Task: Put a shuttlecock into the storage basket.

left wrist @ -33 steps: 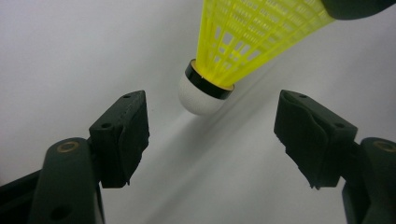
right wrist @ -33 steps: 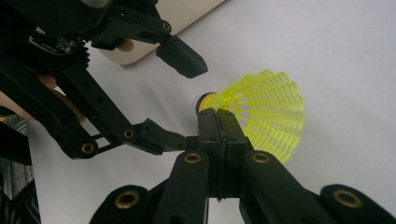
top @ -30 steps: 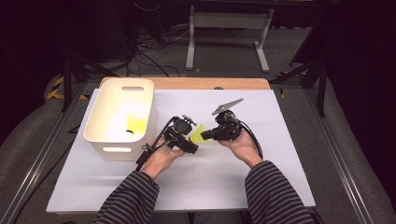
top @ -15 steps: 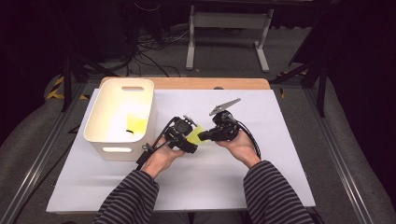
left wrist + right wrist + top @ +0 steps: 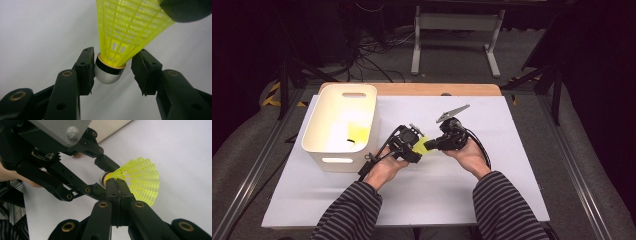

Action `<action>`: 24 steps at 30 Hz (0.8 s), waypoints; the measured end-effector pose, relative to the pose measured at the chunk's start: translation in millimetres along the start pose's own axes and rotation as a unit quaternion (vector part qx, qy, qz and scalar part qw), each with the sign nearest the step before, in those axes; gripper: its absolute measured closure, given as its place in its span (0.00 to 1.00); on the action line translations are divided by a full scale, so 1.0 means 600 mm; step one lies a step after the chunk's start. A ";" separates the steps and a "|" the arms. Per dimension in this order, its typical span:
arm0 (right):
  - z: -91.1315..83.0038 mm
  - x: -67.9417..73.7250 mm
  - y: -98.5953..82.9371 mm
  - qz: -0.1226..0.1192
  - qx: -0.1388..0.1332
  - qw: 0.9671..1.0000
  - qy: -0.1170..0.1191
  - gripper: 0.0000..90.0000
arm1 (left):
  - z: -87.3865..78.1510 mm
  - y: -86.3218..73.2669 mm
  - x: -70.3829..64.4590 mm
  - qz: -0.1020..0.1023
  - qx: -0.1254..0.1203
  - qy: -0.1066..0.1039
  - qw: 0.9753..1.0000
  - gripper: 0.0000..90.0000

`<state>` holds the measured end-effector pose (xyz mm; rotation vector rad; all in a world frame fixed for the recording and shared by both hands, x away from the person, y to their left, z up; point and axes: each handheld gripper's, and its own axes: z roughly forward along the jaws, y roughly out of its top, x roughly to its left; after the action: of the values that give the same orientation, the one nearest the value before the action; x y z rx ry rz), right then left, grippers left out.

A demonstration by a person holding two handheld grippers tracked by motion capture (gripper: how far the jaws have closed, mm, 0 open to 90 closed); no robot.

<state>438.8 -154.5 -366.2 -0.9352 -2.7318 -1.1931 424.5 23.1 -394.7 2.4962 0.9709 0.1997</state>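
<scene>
Near the middle of the high view, just above the white counter (image 5: 512,165), a yellow shuttlecock (image 5: 420,146) sits between the two grippers, which face each other. At lower centre of the right gripper view, the right gripper (image 5: 117,185) has its fingers (image 5: 125,188) pressed together on the mesh skirt of the shuttlecock (image 5: 140,181), pinching it close to the cork; the skirt fans out toward the right of that frame. Across the lower half of the left gripper view, the left gripper (image 5: 113,71) stands part open around the silver cork of the shuttlecock (image 5: 108,72): the finger (image 5: 85,70) at frame left lies against the cork, while the finger at frame right stands a little apart from it, beside the base of the skirt. At centre left of the high view, a white bin (image 5: 332,150) rests on the counter, with a yellow piece (image 5: 357,132) lying inside it, left of both hands.
</scene>
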 end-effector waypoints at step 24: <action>0.004 -0.001 -0.003 -0.014 0.000 0.999 -0.047 0.96 | -0.005 -0.001 -0.001 0.005 0.015 0.003 1.000 0.72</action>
<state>438.8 -153.9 -369.2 -0.9809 -2.8255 -1.1818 423.1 24.0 -392.3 2.5301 0.9697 0.1979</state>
